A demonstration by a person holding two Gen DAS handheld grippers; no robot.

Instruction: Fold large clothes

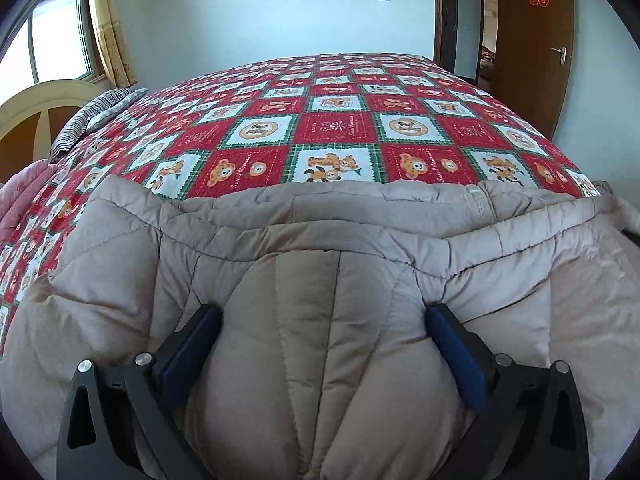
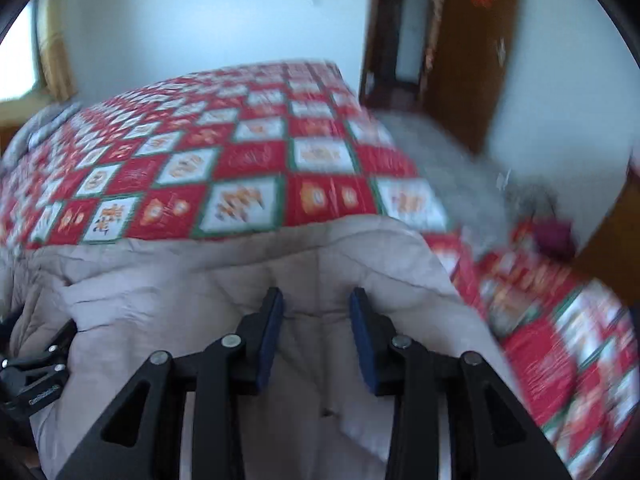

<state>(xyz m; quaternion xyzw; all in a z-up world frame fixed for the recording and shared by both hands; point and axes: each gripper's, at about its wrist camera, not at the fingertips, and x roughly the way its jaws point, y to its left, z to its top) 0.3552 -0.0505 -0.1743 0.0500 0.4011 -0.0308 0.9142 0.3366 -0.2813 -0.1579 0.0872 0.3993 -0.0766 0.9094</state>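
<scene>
A beige quilted puffer coat [image 1: 320, 232] lies across the near edge of the bed on the red patchwork bedspread [image 1: 336, 128]. My left gripper [image 1: 324, 316] is wide open, its blue-padded fingers [image 1: 200, 340] pressed into the coat with a thick bulge of padding between them. In the right wrist view the same coat [image 2: 180, 280] fills the lower frame. My right gripper [image 2: 316, 300] is partly open just above the coat's right part, with nothing pinched between its pads. This view is motion-blurred. The left gripper's body [image 2: 32, 376] shows at its left edge.
The bed's right edge [image 2: 472, 264] drops off with the bedspread hanging down. A striped pillow [image 1: 96, 116] and pink bedding [image 1: 24, 192] lie at the far left. A wooden door [image 1: 532, 40] stands open at the back right, a window [image 1: 52, 32] at the back left.
</scene>
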